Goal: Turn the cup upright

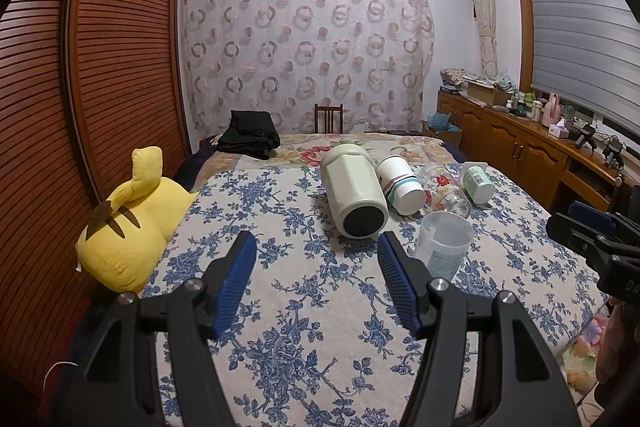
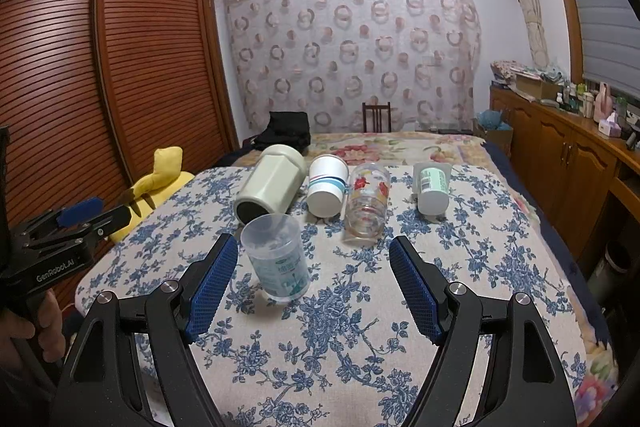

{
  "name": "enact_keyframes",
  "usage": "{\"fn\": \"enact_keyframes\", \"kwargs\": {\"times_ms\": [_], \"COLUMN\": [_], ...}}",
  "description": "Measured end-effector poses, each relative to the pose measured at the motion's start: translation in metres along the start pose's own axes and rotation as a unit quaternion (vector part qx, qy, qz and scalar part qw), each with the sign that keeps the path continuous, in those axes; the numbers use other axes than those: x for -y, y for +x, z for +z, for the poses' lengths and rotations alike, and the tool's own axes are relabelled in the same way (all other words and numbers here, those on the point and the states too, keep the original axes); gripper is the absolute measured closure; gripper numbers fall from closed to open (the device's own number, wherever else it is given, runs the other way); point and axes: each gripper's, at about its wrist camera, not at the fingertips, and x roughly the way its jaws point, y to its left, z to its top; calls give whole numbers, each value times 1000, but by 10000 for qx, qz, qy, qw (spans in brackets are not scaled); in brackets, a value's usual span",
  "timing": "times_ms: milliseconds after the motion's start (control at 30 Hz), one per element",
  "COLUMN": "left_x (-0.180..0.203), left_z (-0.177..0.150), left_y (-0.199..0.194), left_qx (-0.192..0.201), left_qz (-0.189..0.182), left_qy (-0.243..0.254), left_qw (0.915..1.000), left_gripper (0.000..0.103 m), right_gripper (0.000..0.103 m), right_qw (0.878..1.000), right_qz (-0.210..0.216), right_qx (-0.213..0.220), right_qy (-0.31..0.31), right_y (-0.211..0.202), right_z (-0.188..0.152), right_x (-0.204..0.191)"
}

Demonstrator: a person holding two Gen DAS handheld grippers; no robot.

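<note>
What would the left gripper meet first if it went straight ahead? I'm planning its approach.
Probably the pale green cup lying on its side, dark base toward the open left gripper. The upright clear cup stands just right of that line; depth is uncertain.

The clear cup (image 2: 277,259) stands up on the blanket (image 2: 320,347), just ahead of the right gripper (image 2: 312,259), nearer its left finger. Behind the cup four things lie in a row. The jar (image 2: 269,187) is on the left and touches the paper cup (image 2: 327,187). Then comes the glass (image 2: 367,201). The small bottle (image 2: 432,189) lies apart on the right. The plush toy (image 1: 132,223) sits left of the left gripper (image 1: 316,259).
</note>
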Motion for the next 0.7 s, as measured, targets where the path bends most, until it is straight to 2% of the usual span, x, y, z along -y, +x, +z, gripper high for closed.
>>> {"fn": "enact_keyframes", "kwargs": {"times_ms": [700], "left_x": [2], "left_z": [3], "left_y": [-4], "left_qx": [60], "left_qz": [-23], "left_qy": [1], "left_qw": [10000], "left_gripper": [40], "right_gripper": [23], "right_qw": [10000], "right_qz": [4], "right_qx": [0], "right_qy": [0], "right_y": [1], "right_z": [0], "right_x": [0]}}
